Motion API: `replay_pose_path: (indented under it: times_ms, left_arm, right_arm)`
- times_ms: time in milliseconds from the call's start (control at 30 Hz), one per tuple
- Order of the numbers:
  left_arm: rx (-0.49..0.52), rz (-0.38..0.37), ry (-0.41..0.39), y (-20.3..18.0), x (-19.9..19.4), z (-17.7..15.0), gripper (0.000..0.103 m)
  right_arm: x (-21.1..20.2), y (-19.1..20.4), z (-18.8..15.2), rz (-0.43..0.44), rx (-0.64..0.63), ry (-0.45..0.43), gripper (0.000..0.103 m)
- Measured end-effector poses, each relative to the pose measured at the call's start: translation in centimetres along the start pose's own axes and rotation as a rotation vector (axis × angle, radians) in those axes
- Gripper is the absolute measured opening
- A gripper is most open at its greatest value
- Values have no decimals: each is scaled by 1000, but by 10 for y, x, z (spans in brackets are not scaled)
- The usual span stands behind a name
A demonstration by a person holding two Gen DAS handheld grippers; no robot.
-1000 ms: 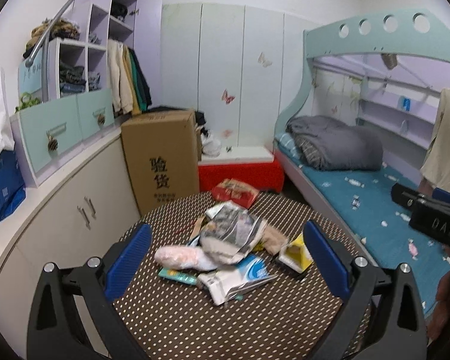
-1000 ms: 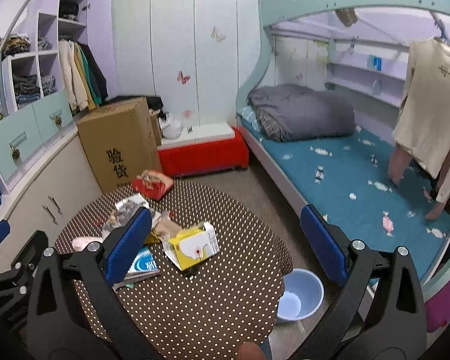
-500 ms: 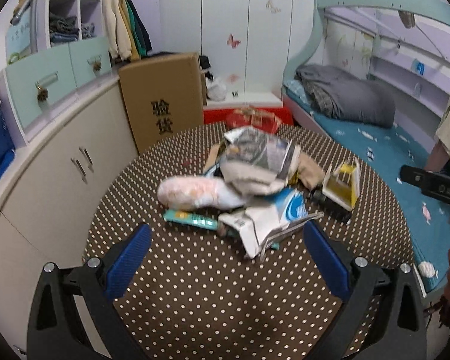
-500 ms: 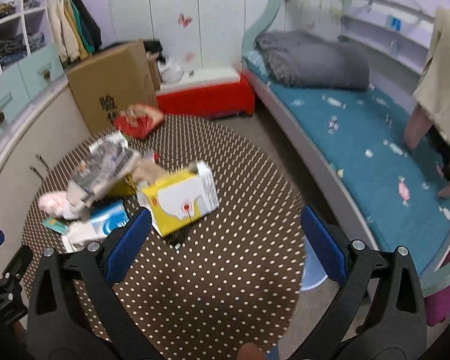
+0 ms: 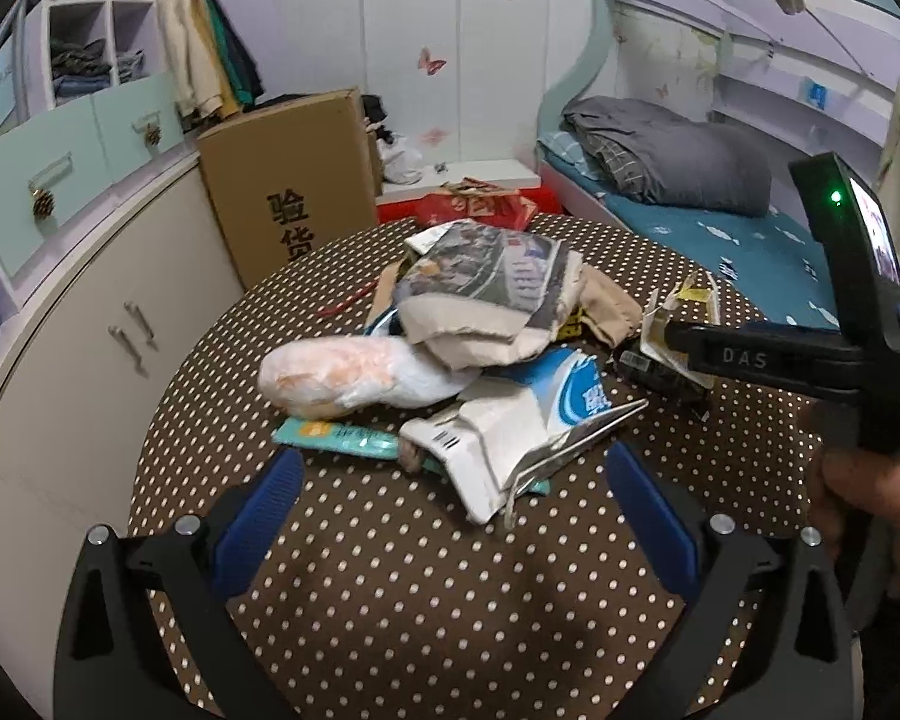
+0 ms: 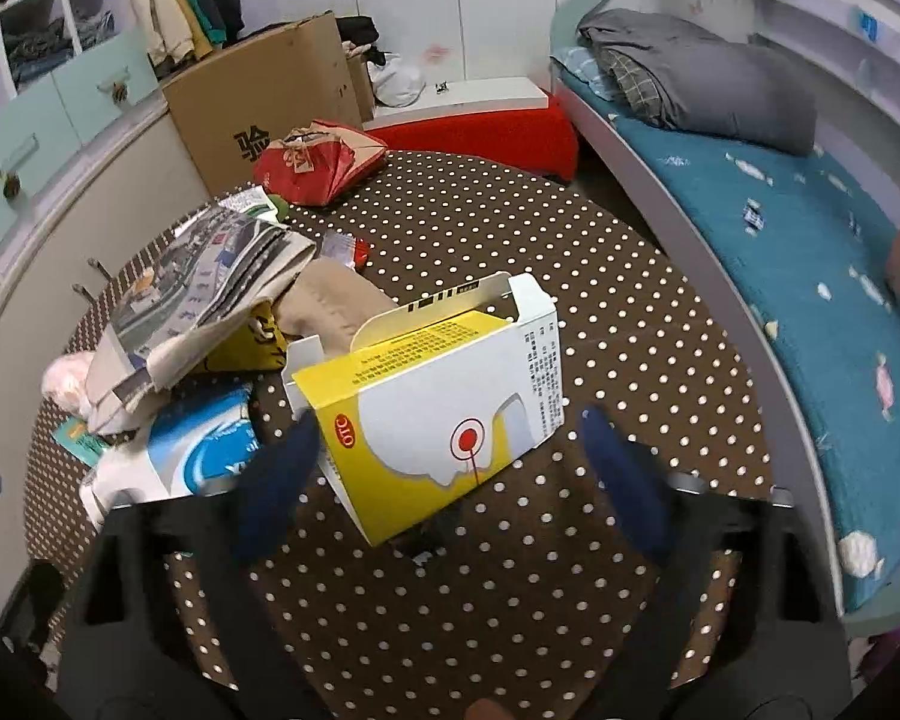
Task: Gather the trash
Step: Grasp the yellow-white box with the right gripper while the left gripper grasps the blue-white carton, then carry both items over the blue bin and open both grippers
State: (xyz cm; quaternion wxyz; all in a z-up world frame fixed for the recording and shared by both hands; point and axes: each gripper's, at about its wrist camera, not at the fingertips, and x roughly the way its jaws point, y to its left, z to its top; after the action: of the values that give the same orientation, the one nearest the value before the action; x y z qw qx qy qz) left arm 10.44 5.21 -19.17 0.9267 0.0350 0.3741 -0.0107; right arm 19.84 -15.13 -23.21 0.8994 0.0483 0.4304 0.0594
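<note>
A heap of trash lies on the round dotted table (image 5: 390,570): a folded newspaper (image 5: 492,264), a pink-white plastic bag (image 5: 354,378), a crumpled white and blue pack (image 5: 540,420) and a teal wrapper (image 5: 336,435). My left gripper (image 5: 450,480) hangs open just above the near edge of that pack, touching nothing. An opened yellow and white medicine box (image 6: 438,414) stands tilted between the fingers of my right gripper (image 6: 450,474). Its jaws are closing around the box, and I see no firm press from the pads.
A red paper bag (image 6: 318,162) sits at the table's far edge. Beyond are a big cardboard box (image 5: 288,180), a curved cabinet (image 5: 90,312) at left, a red bench (image 6: 480,126) and a bunk bed (image 6: 780,228) at right. A hand (image 5: 858,492) holds the right gripper.
Both grippers came down and forward toward the table, so the trash pile looks much larger. The right jaws have narrowed around the yellow box.
</note>
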Motion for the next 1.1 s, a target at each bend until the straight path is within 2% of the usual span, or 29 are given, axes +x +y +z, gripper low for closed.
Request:
replay_pose_path:
  times_ms: [133,333,367,400,500,533,567,600,633,667,867,1100]
  left_arm:
    - [90,-28,-10,-16,14,6,99]
    - [257,-86,0,-45,38,8,98]
    - [271,-97,10,-48,42,7,90]
    - [282,-113,24,-51,47,6,73]
    - [318,-114,36,-59,57,6,62]
    - [335,-126,38,-61,59,6,50]
    - [341,-124,37,-63,60,6,47]
    - [342,-128,33,-63,60,7,35]
    - [340,-160,40,-64,61,8,22]
    - [320,-194,54,-64,61,8,16]
    - [238,-218,41,-62,53,6,5]
    - [149,-266,20,-58,40,13,3]
  right_arm:
    - [0,-10,-6,-6,20,6,40]
    - [-8,-28,-7,-15,42,-12,24]
    - [-8,-31,-7,-17,46,-15,22]
    - [-10,-33,-7,-16,48,-16,18]
    - [-12,-42,-7,-9,66,-19,9]
    - [-13,-45,-7,-3,67,-22,9]
    - [-14,-48,-7,2,70,-23,8]
    - [-14,-50,-8,5,73,-25,7]
    - [-16,-53,-8,12,81,-29,6]
    - [-17,-55,-9,20,89,-32,5]
    - [-29,-73,-10,54,135,-56,4]
    - [-38,-94,-15,97,181,-70,4]
